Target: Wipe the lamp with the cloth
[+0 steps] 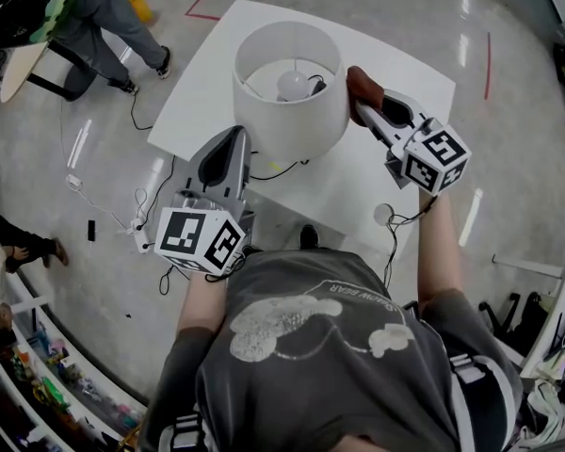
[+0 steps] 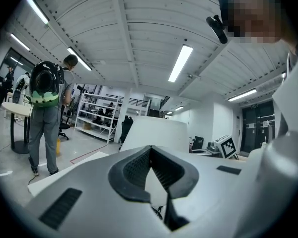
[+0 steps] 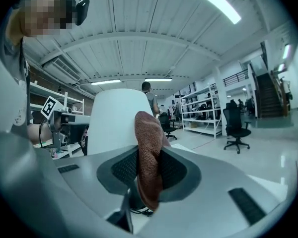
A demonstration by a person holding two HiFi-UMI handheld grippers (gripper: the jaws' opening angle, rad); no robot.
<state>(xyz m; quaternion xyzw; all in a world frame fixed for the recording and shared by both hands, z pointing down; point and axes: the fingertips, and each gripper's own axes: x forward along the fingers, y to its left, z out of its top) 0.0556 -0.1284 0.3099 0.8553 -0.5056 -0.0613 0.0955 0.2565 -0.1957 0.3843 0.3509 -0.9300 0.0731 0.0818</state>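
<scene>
The left gripper [image 1: 234, 144] is hovering just beside the near-left wall of the white table lamp [image 1: 292, 111], its fingers drawn together at the tips and empty. The lamp is standing upright on the white tabletop [image 1: 410, 88]. At the shade's right side, the right gripper [image 1: 365, 106] is pinching a reddish-brown cloth [image 1: 362, 83] against or just beside the shade, so it looks better placed to wipe. The T-shirt lettering is too small to read reliably.
</scene>
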